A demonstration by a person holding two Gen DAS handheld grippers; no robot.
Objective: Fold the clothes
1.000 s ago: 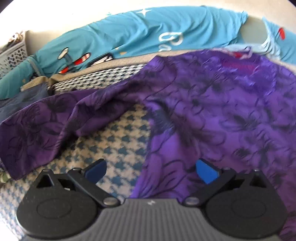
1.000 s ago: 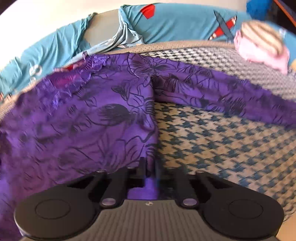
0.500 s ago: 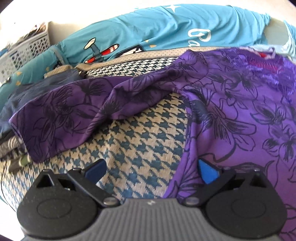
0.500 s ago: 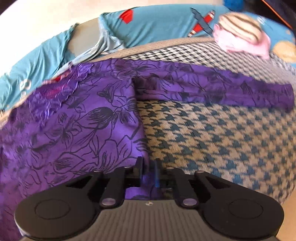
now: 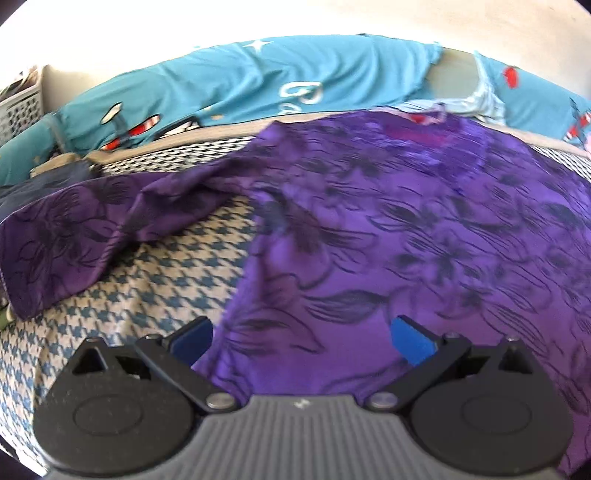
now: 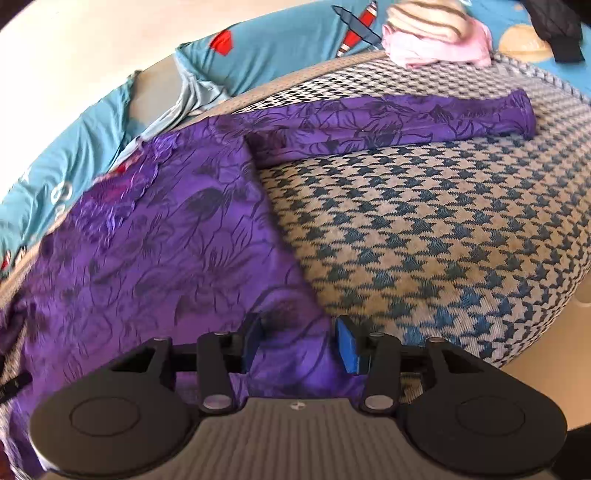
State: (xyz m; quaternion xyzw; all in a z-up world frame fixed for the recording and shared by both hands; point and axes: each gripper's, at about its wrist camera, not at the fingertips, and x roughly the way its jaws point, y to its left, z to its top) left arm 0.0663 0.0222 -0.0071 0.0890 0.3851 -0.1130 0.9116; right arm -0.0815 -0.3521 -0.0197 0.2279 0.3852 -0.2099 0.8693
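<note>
A purple top with a black flower print [image 5: 388, 229] lies spread on a houndstooth cover [image 5: 155, 280]. Its one sleeve [image 5: 85, 229] trails off rumpled to the left. In the right wrist view the same purple top [image 6: 155, 236] fills the left half, and its other sleeve [image 6: 399, 122] stretches straight to the right. My left gripper [image 5: 301, 338] hangs open over the top's lower left edge, blue pads wide apart. The jaws of my right gripper [image 6: 299, 341] are opening; the top's lower right edge lies between the pads, which no longer press on it.
A teal printed sheet [image 5: 280, 85] runs along the back. A white lattice basket [image 5: 18, 110] stands at far left beside dark clothes [image 5: 44, 177]. A folded pink and striped pile [image 6: 436, 33] sits at the back right, near a black strap [image 6: 557, 33]. The houndstooth cover [image 6: 443, 221] drops off at right.
My right gripper, shut on the top's edge before, has let go and its jaws have spread. Both views have shifted sideways; the right sleeve now shows to its cuff.
</note>
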